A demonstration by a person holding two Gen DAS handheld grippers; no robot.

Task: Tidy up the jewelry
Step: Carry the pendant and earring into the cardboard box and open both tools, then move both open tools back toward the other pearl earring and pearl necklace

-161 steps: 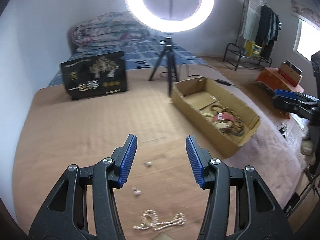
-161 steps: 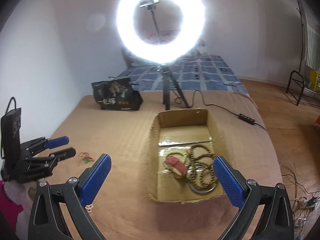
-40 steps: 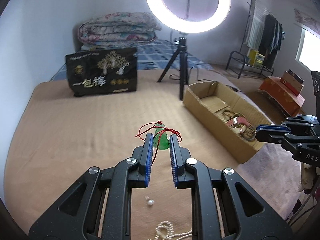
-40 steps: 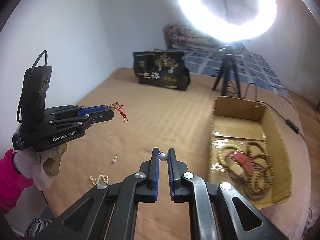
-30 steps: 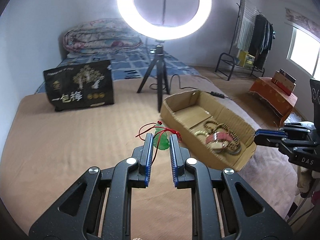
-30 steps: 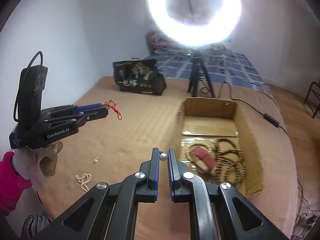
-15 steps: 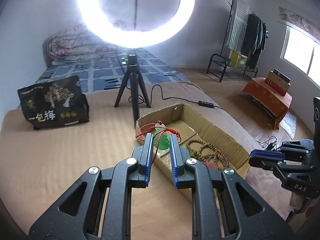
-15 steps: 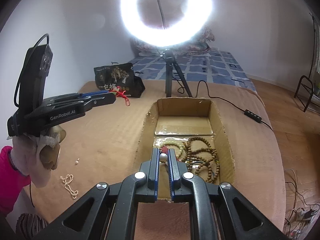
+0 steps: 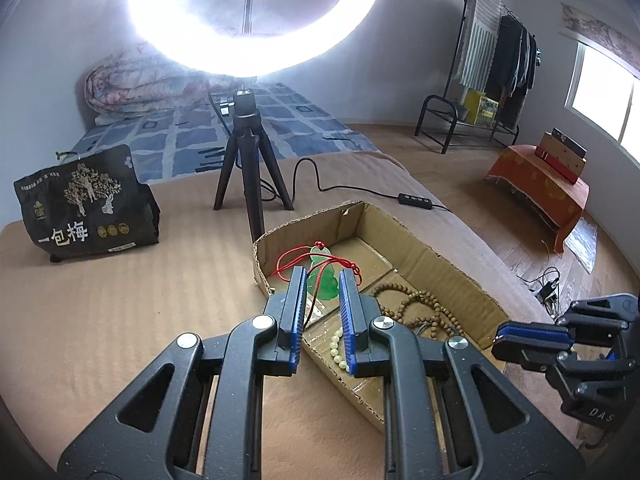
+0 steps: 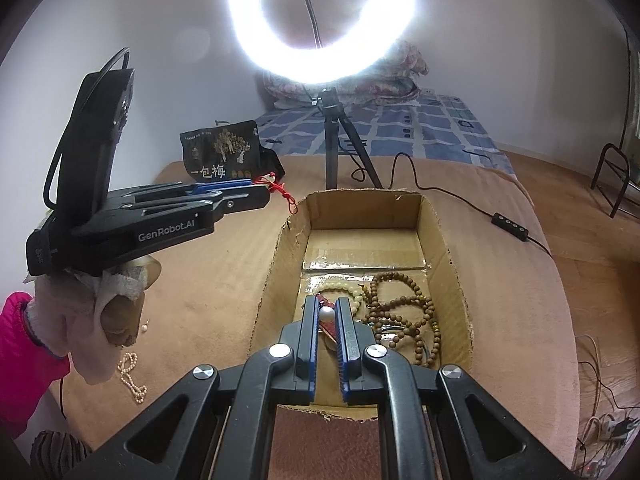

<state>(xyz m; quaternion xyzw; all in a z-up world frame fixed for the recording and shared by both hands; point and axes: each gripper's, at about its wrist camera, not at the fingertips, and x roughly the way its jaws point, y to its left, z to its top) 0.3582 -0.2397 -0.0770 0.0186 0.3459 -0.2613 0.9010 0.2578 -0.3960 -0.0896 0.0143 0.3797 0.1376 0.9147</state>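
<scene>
1. Over the cardboard box (image 10: 448, 240), both tools have just arrived from the bed surface.
2. Your left tool (image 9: 323, 286) clamps the green pendant (image 9: 325, 280); your right tool (image 10: 329, 312) pinches the pearl bead (image 10: 327, 313).
3. Release comes next, probably.

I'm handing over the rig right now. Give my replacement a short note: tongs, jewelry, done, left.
Left tongs: shut on the green pendant with red cord, at the cardboard box's near corner.
Right tongs: shut on a small pearl, over the box.
Done: wooden bead strands and pale bead bracelet lie in the box.
Left: drop both pieces; pearl strand and a loose pearl remain on the bed.
</scene>
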